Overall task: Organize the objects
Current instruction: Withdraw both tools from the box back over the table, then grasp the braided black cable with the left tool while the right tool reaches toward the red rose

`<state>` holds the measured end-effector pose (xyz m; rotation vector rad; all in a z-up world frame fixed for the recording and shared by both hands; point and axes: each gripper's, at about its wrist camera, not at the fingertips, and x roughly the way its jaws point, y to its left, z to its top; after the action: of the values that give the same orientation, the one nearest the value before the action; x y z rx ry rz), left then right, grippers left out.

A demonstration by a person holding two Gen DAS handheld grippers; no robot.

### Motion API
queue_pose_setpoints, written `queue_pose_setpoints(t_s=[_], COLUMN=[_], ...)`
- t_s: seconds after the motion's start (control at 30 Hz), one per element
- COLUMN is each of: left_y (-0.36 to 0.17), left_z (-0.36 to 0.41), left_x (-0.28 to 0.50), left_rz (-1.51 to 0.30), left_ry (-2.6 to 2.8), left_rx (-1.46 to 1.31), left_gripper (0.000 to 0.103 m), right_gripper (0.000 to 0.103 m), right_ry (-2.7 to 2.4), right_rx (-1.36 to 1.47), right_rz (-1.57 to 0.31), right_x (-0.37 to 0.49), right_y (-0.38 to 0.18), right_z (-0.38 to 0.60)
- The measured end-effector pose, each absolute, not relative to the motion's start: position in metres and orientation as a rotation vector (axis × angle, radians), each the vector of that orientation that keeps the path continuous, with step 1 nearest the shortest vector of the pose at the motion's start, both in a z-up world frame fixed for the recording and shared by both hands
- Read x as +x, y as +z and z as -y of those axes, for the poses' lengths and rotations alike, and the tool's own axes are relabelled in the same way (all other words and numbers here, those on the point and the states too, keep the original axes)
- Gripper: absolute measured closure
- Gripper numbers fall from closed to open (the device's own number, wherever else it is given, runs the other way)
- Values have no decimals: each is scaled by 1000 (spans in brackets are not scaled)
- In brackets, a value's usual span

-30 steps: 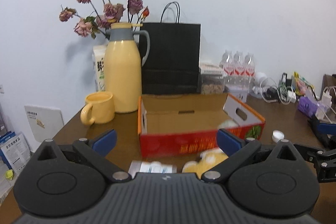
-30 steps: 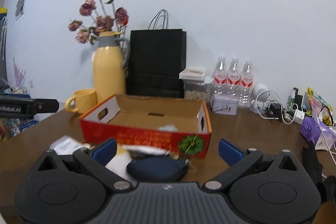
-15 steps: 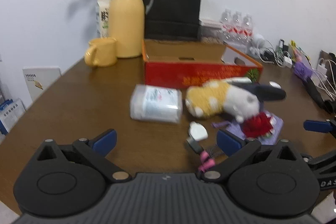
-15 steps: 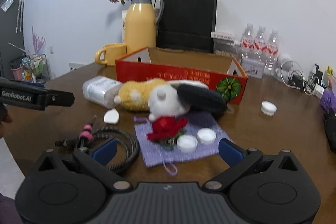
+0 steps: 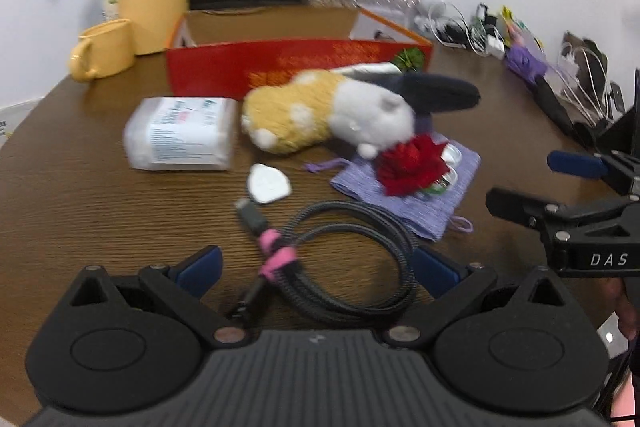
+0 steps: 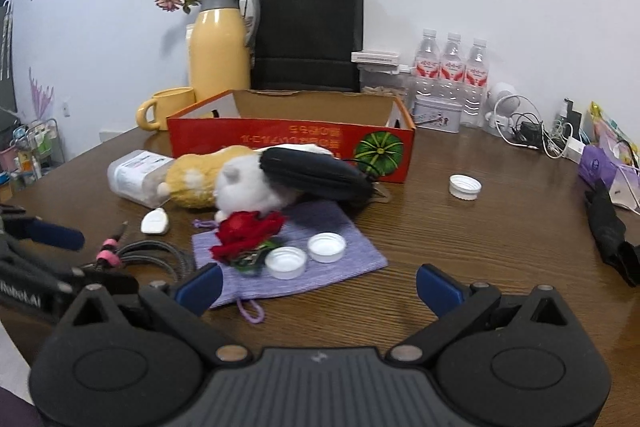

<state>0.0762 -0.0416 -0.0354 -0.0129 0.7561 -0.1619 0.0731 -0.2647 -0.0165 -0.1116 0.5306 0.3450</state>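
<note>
A red cardboard box (image 6: 288,145) stands open at mid table, also in the left wrist view (image 5: 288,65). In front of it lie a yellow-and-white plush toy (image 5: 320,115), a black pouch (image 6: 316,175), a wrapped tissue pack (image 5: 180,133), a red rose (image 6: 246,233) and two white caps (image 6: 304,255) on a purple cloth (image 6: 344,259), a small white piece (image 5: 268,183) and a coiled black cable (image 5: 340,263). My left gripper (image 5: 316,269) is open just above the cable. My right gripper (image 6: 318,287) is open over the cloth's near edge.
A yellow thermos (image 6: 220,43) with dried flowers, a yellow mug (image 6: 164,109), a black paper bag (image 6: 308,35), three water bottles (image 6: 452,71) and tangled chargers (image 6: 532,135) line the back. A loose white cap (image 6: 464,187) lies right of the box.
Both grippers have pulled back from the box and tilted down, so the loose objects in front of the box are in view. Both stay open.
</note>
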Motion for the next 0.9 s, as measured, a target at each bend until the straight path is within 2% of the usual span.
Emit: queue_pose_setpoints(t_s=[0.2, 0.8, 0.9], left_y=[-45, -55, -54], left_z=[58, 71, 69], left_x=[88, 85, 78], left_rz=[-827, -741, -712], left_ry=[-165, -83, -74], left_rx=[10, 45, 37], left_gripper=[0, 0, 7], right_gripper=[0, 0, 0], right_ry=[348, 382, 384], right_rx=[-96, -105, -107], right_rz=[-531, -536, -532], right_x=[78, 89, 88], right_y=[-22, -27, -26], right_z=[274, 265, 264])
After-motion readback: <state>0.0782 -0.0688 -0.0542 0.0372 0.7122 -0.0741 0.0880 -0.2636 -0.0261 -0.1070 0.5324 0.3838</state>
